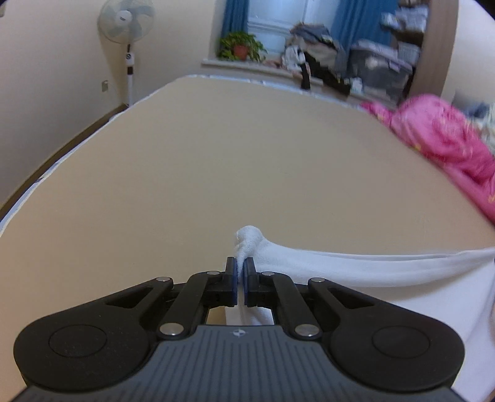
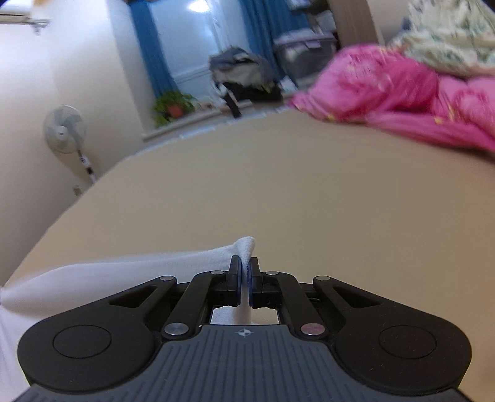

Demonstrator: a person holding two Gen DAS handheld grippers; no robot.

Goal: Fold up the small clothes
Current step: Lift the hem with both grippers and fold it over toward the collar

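Left gripper [image 1: 240,263] angled downward over the tan bed [image 1: 216,154], jaws pinched all but together on a bunched corner of the white garment [image 1: 355,263]. Right gripper [image 2: 246,263] likewise tilted down, rolled a little so the room leans in its view, jaws clamped on another corner of the same white garment [image 2: 139,263], a thin strip of cloth showing between the blue pads.

From the left wrist: garment stretched away to the right, off the frame edge. From the right wrist: same cloth stretched away to the left, off that edge. Taut fold strung between the two grips, just above the bed; lower part dropping behind each gripper body, out of sight. Kind of garment impossible to tell.

Farther on, bare tan bed surface. Pink quilt [image 2: 386,86] at the right, blurred in both views; a pale flowered cover [image 2: 448,34] over it seen clearly only from the right wrist. Standing fan [image 1: 126,21] by the wall, upright and sharp from the left wrist, tilted and soft from the right. Potted plant [image 1: 239,46] on the sill, heap of dark clothes [image 1: 318,55] beside it, blue curtains [image 1: 235,18] framing the window. Grey bin [image 1: 380,71] at far right, partly cut by a wooden panel.
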